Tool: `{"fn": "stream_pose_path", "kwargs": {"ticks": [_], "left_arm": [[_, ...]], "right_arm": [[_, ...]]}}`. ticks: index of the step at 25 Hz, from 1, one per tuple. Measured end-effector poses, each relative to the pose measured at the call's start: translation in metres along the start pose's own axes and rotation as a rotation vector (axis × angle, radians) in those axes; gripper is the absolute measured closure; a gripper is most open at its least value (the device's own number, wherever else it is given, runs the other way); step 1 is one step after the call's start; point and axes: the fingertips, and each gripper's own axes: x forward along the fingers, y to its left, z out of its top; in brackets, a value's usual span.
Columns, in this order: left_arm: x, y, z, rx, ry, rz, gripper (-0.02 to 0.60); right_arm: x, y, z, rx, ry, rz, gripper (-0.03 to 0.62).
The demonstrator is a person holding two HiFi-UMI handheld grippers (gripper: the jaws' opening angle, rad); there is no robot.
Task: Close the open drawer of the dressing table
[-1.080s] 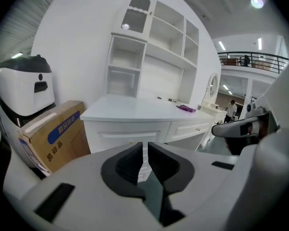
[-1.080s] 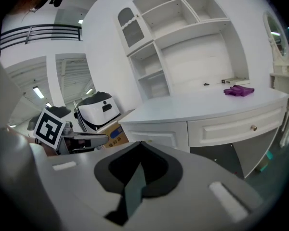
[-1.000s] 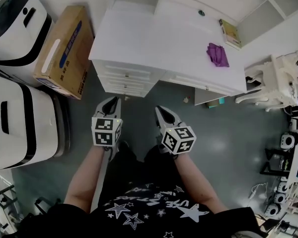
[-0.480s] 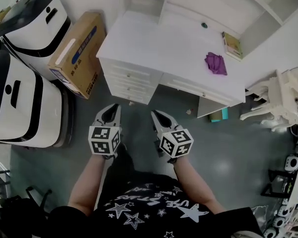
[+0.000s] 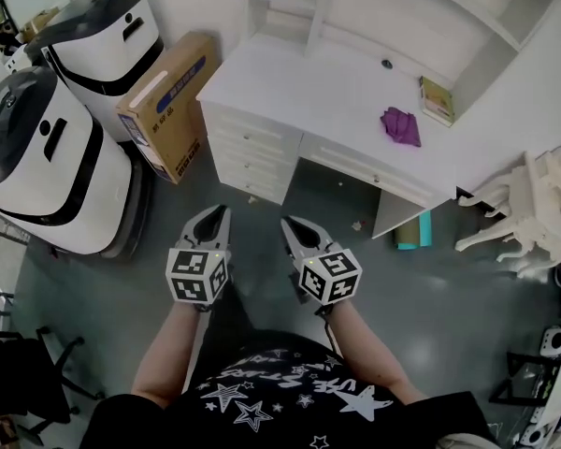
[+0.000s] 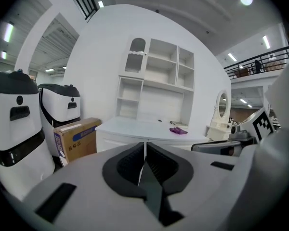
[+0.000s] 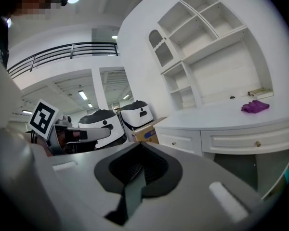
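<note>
The white dressing table [image 5: 327, 87] stands at the top of the head view, with a stack of small drawers [image 5: 252, 152] on its left and a wide drawer [image 5: 374, 171] under the top. Every drawer front I see sits flush. A purple cloth [image 5: 400, 125] and a small book [image 5: 436, 99] lie on the top. My left gripper [image 5: 215, 215] and right gripper [image 5: 288, 224] hang side by side over the grey floor, well short of the table, both shut and empty. The shut left gripper [image 6: 145, 146] and right gripper [image 7: 139, 148] both point at the table.
Two large white machines with black bands [image 5: 51, 152] [image 5: 107, 26] and a cardboard box [image 5: 168, 101] stand left of the table. An ornate white stand [image 5: 533, 204] is at the right. A teal object [image 5: 411, 232] lies under the desk, and a black frame [image 5: 19, 382] sits at lower left.
The dressing table has drawn away toward the top of the head view and looks smaller. Both grippers have come back from it together and stay shut.
</note>
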Motion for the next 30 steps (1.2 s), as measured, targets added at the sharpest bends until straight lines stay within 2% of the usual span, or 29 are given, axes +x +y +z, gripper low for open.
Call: {"fn": "stream_pose_path", "kwargs": {"ticks": [10,16,21,30], "left_arm": [[-0.073,-0.068,-0.019,0.004,-0.05,0.038,0.558],[-0.104,-0.071,-0.024,0.01,-0.038,0.074,0.558],[-0.116,-0.076,-0.021,0.034,-0.051,0.058,0.558],[-0.149,-0.066,-0.027,0.014,-0.077,0.03,0.558]], "right_arm": [[-0.084,0.027,-0.025,-0.026,0.014,0.055,0.591],[-0.106,0.036,-0.036,0.009,0.013,0.075,0.591],[-0.107,0.048,-0.035,0.009,0.002,0.09,0.591],[-0.101,0.091,-0.037,-0.033,-0.003,0.131,0.591]]}}
